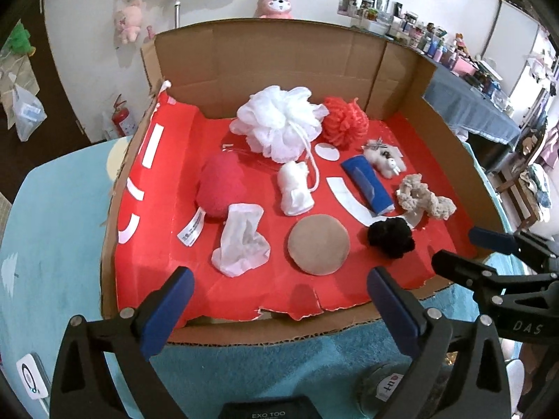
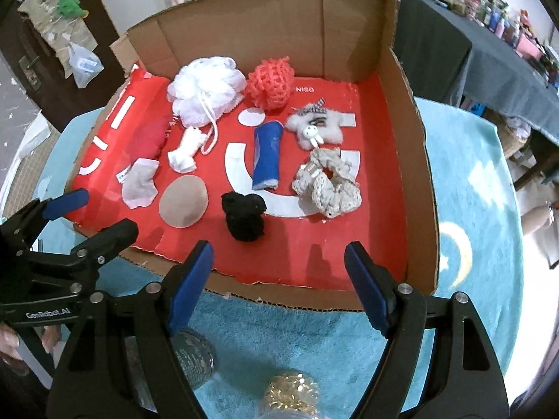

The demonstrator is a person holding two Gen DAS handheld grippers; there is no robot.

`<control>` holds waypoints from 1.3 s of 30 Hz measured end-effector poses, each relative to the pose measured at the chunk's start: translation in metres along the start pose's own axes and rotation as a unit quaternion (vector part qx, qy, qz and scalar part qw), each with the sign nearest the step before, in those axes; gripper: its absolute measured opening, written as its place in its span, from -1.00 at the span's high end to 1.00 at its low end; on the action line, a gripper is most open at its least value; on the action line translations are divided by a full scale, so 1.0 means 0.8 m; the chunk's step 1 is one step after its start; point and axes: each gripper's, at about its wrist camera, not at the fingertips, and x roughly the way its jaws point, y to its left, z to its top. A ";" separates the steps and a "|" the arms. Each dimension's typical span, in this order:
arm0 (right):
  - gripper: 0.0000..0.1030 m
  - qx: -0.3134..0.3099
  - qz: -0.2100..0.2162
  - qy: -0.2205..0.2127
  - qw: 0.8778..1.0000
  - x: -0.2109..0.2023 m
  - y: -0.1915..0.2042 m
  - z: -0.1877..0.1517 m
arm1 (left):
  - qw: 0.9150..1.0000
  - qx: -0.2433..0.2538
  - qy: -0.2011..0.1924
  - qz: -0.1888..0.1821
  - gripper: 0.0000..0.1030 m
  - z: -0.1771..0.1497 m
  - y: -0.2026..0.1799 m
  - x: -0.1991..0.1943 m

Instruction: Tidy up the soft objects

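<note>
A shallow cardboard box (image 1: 279, 63) with a red floor holds several soft items: a white bath pouf (image 1: 279, 122), a coral net scrubber (image 1: 344, 122), a red plush (image 1: 220, 188), a tan round puff (image 1: 318, 244), a black scrunchie (image 1: 391, 237), a blue roll (image 1: 368, 185) and a beige scrunchie (image 1: 424, 197). My left gripper (image 1: 279, 279) hovers over the box's near edge, open and empty. My right gripper (image 2: 278, 248) is also open and empty, just short of the black scrunchie (image 2: 244, 216). Each gripper shows in the other's view: right gripper (image 1: 464, 248), left gripper (image 2: 104, 209).
The box rests on a teal fluffy cover (image 1: 52, 227). Two glass jars (image 2: 192, 359), one with gold contents (image 2: 290, 391), stand below the right gripper. A white device (image 1: 31, 380) lies at the near left. A dark-clothed table (image 2: 454, 52) stands behind.
</note>
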 end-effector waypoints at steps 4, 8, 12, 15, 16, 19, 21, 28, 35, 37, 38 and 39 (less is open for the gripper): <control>-0.49 0.008 -0.002 0.006 1.000 0.010 -0.002 -0.003 | 1.000 -0.001 0.000 0.011 -0.96 -0.001 0.001 0.005; -0.49 0.007 -0.007 0.012 1.000 0.017 -0.001 -0.005 | 1.000 0.002 0.001 0.019 -0.96 -0.002 0.002 0.009; -0.49 0.013 -0.010 0.017 1.000 0.024 -0.003 -0.007 | 1.000 0.000 0.010 0.019 -0.96 -0.003 0.004 0.016; -0.49 0.011 -0.014 0.015 1.000 0.024 -0.003 -0.007 | 1.000 -0.006 0.005 0.021 -0.96 -0.003 0.006 0.015; -0.49 0.010 -0.015 0.015 1.000 0.025 -0.003 -0.007 | 1.000 -0.005 0.006 0.021 -0.96 -0.003 0.006 0.016; -0.49 0.005 -0.016 0.013 1.000 0.024 0.000 -0.008 | 1.000 0.001 0.006 0.022 -0.96 -0.003 0.005 0.016; -0.49 0.003 -0.015 0.011 1.000 0.024 0.001 -0.008 | 1.000 0.001 0.006 0.023 -0.96 -0.002 0.005 0.017; -0.49 0.007 -0.012 0.009 1.000 0.023 -0.001 -0.009 | 1.000 0.001 0.004 0.023 -0.96 -0.002 0.005 0.017; -0.49 0.005 -0.014 0.007 1.000 0.022 -0.001 -0.009 | 1.000 0.001 0.004 0.024 -0.96 -0.002 0.004 0.017; -0.49 0.004 -0.014 0.006 1.000 0.022 -0.001 -0.009 | 1.000 0.003 0.004 0.025 -0.96 -0.002 0.004 0.017; -0.49 0.004 -0.014 0.006 1.000 0.021 -0.001 -0.009 | 1.000 0.003 0.003 0.026 -0.96 -0.002 0.004 0.016; -0.49 0.003 -0.014 0.005 1.000 0.021 -0.001 -0.009 | 1.000 0.004 0.002 0.026 -0.96 -0.003 0.003 0.016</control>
